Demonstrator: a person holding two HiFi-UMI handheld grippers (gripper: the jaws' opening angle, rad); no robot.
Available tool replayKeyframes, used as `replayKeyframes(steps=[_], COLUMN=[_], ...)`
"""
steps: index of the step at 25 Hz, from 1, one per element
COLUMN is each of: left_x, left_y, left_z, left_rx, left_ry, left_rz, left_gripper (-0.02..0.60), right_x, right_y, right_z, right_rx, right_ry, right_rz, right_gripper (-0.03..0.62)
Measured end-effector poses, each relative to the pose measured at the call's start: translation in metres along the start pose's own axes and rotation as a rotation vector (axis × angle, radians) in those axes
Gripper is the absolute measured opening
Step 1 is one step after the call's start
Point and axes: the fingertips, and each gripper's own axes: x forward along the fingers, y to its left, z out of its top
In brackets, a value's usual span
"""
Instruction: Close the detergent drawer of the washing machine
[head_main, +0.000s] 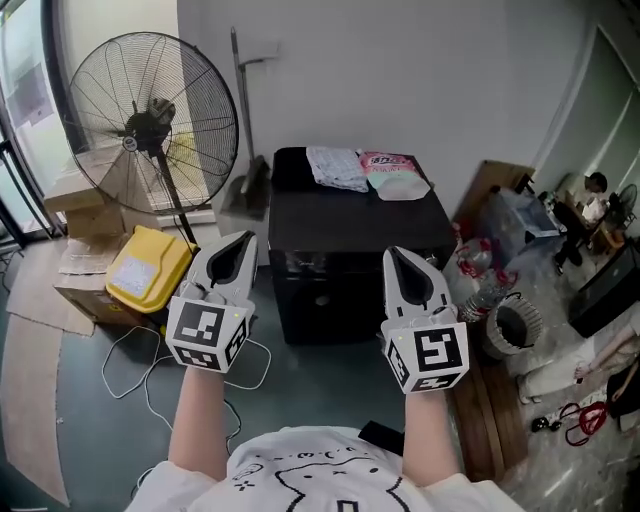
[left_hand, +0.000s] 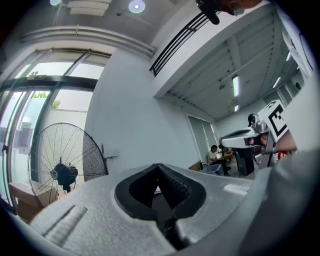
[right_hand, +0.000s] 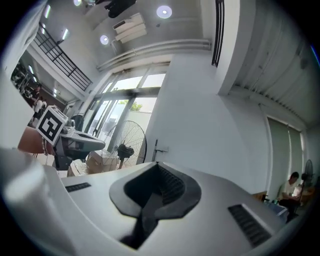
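A black washing machine (head_main: 355, 250) stands against the far wall in the head view. Its front is dark, and I cannot make out the detergent drawer on it. A folded cloth (head_main: 337, 167) and a pink pouch (head_main: 393, 174) lie on its top. My left gripper (head_main: 243, 240) is raised in front of the machine's left side, shut and empty. My right gripper (head_main: 393, 253) hovers before the machine's right half, also shut with nothing in it. Neither touches the machine. In the left gripper view the left gripper (left_hand: 158, 167) points level at the wall, as does the right gripper (right_hand: 158, 167) in its own view.
A large standing fan (head_main: 150, 125) is at the back left, with a yellow container (head_main: 148, 268) and cardboard boxes (head_main: 75, 205) below it. White cables (head_main: 140, 370) trail over the floor near my left arm. Bags, a wire basket (head_main: 512, 325) and other clutter crowd the right side.
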Motion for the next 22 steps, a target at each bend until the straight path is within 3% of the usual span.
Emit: replayKeyframes(steps=[9,22], left_x=[-0.008,-0.007], left_y=[0.009,0.017], left_z=[0.023,0.024], left_rx=[0.002,-0.02], left_ry=[-0.082,-0.115], left_rz=[0.017,0.003], left_gripper=[0.017,0.017], right_x=[-0.008,-0.007], right_y=[-0.002,0.002], right_z=[0.012,0.016], right_rx=[-0.032,-0.04], right_ry=[-0.019,-0.023], right_rz=[-0.042,-0.06], right_gripper=[0.0,0.0])
